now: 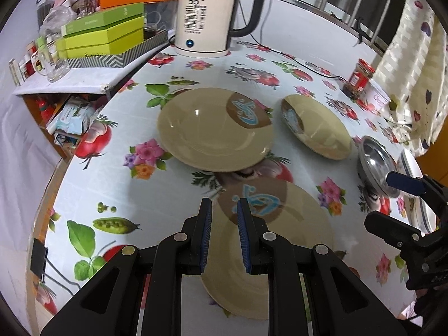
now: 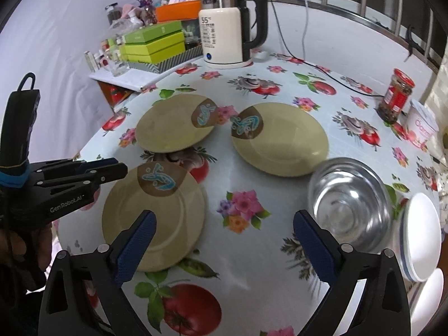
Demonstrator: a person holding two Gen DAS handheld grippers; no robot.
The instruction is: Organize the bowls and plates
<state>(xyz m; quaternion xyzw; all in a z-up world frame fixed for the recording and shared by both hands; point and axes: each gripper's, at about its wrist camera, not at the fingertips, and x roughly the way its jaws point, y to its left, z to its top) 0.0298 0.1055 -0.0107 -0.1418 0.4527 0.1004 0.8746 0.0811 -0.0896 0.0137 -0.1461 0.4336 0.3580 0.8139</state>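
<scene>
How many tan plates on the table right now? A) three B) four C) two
A: three separate tan plates lie flat on the table, none stacked: a near one, a far left one and a far right one.

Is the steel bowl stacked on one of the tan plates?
No: in the right wrist view the steel bowl sits directly on the tablecloth, beside the nearest tan plate, not on it.
</scene>
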